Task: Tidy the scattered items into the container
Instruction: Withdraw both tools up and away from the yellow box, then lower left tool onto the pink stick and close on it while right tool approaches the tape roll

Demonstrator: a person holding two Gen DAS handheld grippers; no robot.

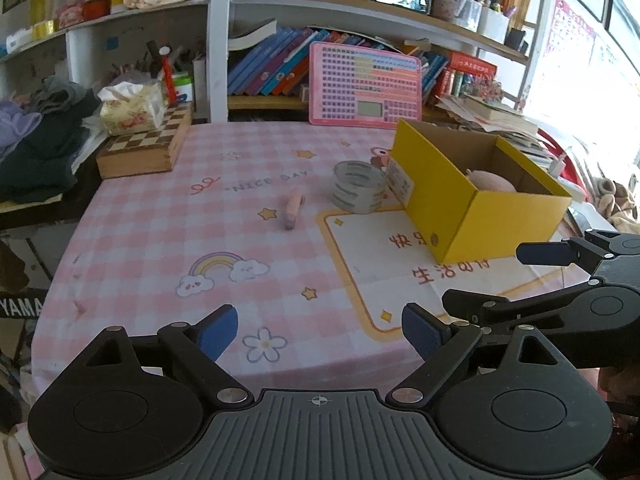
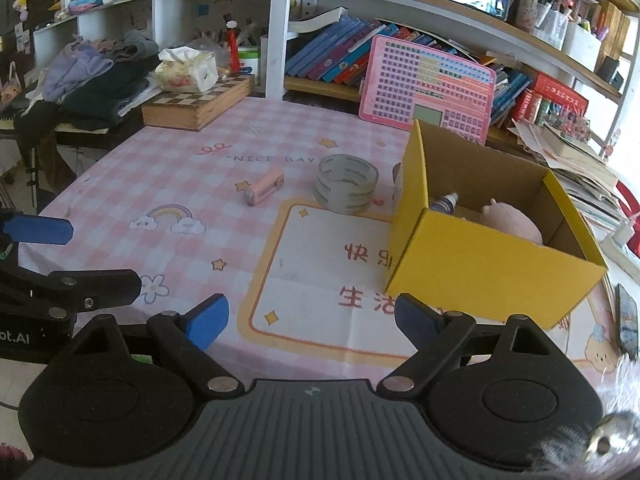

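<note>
A yellow cardboard box stands open on the pink checked tablecloth. Inside lie a pink plush toy and a small bottle. A stack of clear tape rolls sits just left of the box. A small pink oblong item lies further left. My left gripper is open and empty above the table's near edge. My right gripper is open and empty in front of the box; it also shows in the left wrist view.
A wooden chess box with a tissue pack sits at the back left. A pink keyboard toy leans on the bookshelf. Folded clothes lie left. A phone lies right of the box.
</note>
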